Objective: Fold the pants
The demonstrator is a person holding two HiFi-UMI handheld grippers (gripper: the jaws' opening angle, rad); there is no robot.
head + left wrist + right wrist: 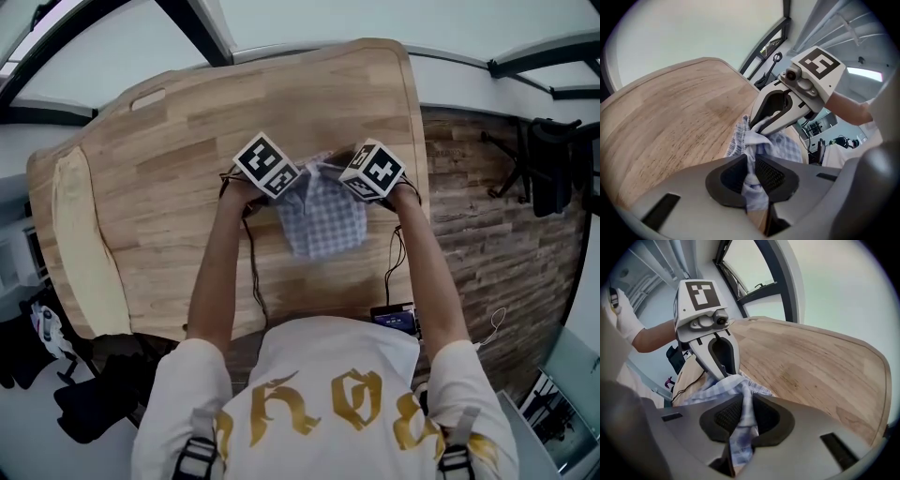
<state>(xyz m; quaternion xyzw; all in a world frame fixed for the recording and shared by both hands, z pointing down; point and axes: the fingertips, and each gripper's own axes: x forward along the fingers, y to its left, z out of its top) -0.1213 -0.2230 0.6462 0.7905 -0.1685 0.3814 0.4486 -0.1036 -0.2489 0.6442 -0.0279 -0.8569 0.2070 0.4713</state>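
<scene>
Left gripper (751, 176) and right gripper (743, 416) are each clamped narrow on a bunched edge of the checked pants (323, 223) mid-table (178, 178), so I'd lower both level and taut for a flat fold, minding the near right edge, with bare board left and ahead.

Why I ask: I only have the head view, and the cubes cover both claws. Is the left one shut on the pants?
Observer: Yes. In the left gripper view the left claw pinches a bunched strip of the pants between its pads.
Operator: And the right?
Observer: Same: the right claw is shut on a fold of cloth.
Operator: Which edge is it?
Observer: A gathered edge shows beside the left claw, likely the waistband.
</scene>
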